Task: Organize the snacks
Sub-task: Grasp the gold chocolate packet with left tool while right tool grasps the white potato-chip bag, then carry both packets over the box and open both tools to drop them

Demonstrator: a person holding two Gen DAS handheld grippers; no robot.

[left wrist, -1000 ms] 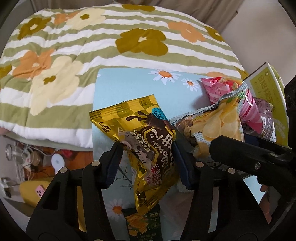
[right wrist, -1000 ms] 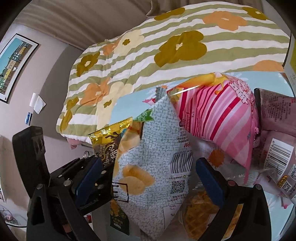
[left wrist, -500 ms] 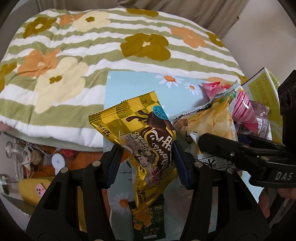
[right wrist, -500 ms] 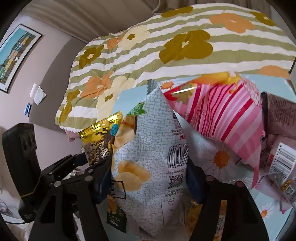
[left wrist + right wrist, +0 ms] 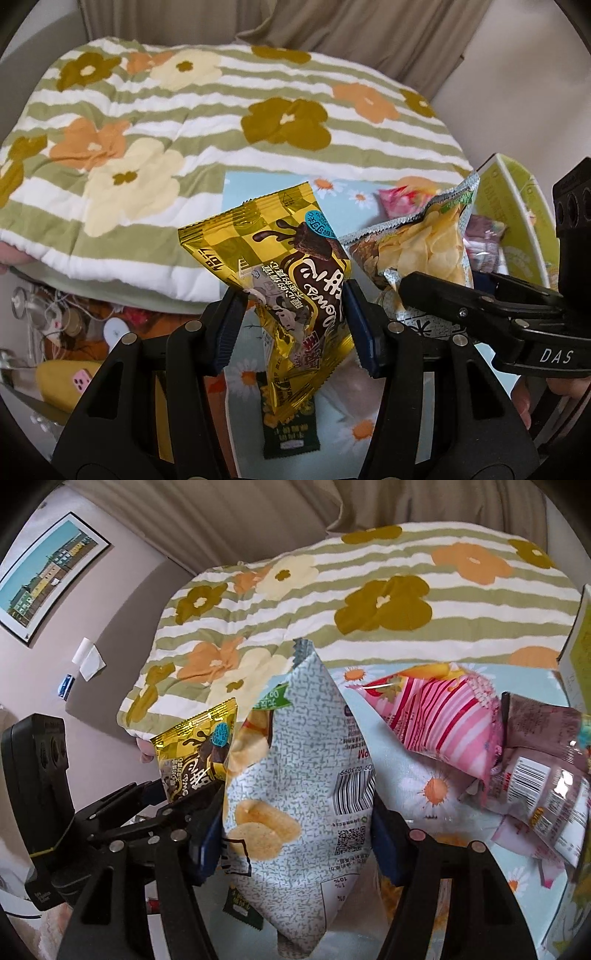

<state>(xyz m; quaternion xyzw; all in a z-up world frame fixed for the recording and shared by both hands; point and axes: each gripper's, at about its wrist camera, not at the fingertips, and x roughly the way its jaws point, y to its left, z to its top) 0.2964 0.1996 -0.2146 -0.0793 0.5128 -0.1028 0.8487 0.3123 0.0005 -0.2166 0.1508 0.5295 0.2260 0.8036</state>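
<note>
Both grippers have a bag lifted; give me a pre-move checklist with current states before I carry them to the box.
1. Left gripper shut on gold bag: ok, pads press both sides.
2. Right gripper shut on chip bag: ok, held upright between the pads.
3. Both bags clear of the daisy cloth: ok, both hang above it.
4. Gap between the two grippers: not ok, the gold bag sits right beside the chip bag and may be touching it.
5. Room in the green box: cannot tell, only one wall and a few packets show.
6. Dark green packet below the gold bag: ok, it lies loose on the cloth.
</note>
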